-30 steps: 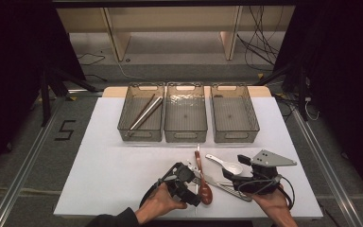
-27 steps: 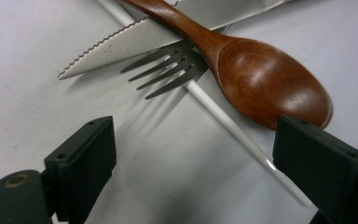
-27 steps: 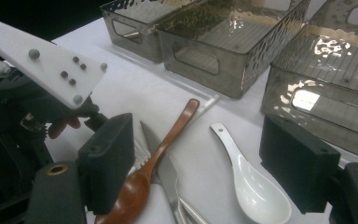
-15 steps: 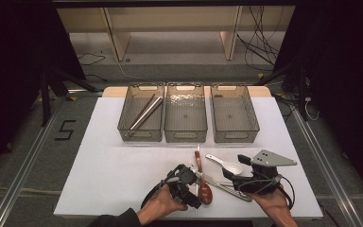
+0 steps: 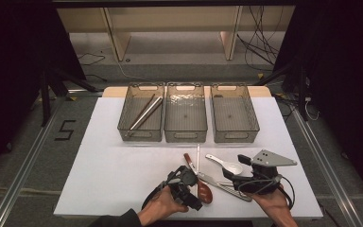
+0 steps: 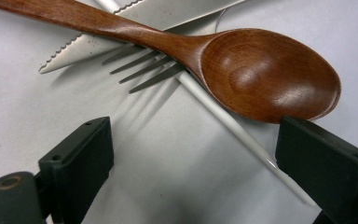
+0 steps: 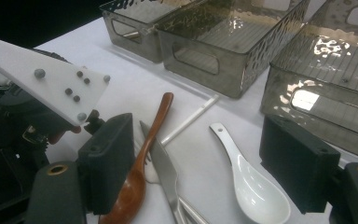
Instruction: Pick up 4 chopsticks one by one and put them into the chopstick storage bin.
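Since a second ago our left tool (image 5: 189,182) has crept a little toward the 12 o'clock edge of the surface (image 5: 104,165), closing on the bowl of the wooden spoon (image 5: 203,190), while our right tool (image 5: 238,179) has barely stirred. In the left gripper view the jaws stand spread, with nothing between them but bare surface; the wooden spoon's bowl (image 6: 265,74) lies just past the far jaw, toward 1 o'clock in that view, touching or all but touching its tip. That spoon sits at the 6 o'clock side of the surface, its handle running up toward the trays (image 5: 186,113) at 12 o'clock, and it rests on a heap: a fork (image 6: 144,72), a serrated knife (image 6: 93,44) and a thin white stick (image 6: 242,135) cross beneath it. Our right tool's jaws are spread too, framing the white ceramic spoon (image 7: 251,182) and the knife blade in the right gripper view. We judge the main risk to be a messy pinch: if we close from here, the far jaw may ride onto the rounded bowl and squirt it sideways, or catch the white stick along with it and drag the fork and knife. The smooth wood may also slip out on the lift.
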`<action>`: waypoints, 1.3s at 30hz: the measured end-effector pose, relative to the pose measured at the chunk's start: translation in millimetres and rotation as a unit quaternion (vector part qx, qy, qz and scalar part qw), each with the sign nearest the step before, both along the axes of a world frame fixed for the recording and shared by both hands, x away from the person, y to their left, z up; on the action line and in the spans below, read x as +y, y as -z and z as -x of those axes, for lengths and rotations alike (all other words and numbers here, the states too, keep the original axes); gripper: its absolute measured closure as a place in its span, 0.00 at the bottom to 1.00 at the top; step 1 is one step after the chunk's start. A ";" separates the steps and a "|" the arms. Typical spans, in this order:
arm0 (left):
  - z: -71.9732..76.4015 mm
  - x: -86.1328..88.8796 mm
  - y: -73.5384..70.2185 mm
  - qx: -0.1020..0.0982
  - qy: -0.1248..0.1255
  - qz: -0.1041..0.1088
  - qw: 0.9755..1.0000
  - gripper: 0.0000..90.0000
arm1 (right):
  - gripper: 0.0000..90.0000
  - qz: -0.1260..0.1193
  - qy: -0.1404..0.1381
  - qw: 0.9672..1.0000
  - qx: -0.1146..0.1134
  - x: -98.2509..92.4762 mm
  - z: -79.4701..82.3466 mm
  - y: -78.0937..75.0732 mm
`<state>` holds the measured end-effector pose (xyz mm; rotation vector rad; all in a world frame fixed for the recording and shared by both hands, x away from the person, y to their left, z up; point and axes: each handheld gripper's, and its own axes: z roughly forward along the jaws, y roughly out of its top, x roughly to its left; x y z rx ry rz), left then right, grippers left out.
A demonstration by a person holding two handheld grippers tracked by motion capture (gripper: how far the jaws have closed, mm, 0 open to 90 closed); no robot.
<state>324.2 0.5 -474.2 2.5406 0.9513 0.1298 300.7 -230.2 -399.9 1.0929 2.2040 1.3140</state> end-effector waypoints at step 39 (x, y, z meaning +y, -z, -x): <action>-24.4 36.2 -11.2 0.026 0.027 -0.043 0.998 0.57 | 0.30 -0.001 0.001 1.000 0.000 -0.4 0.4 -0.4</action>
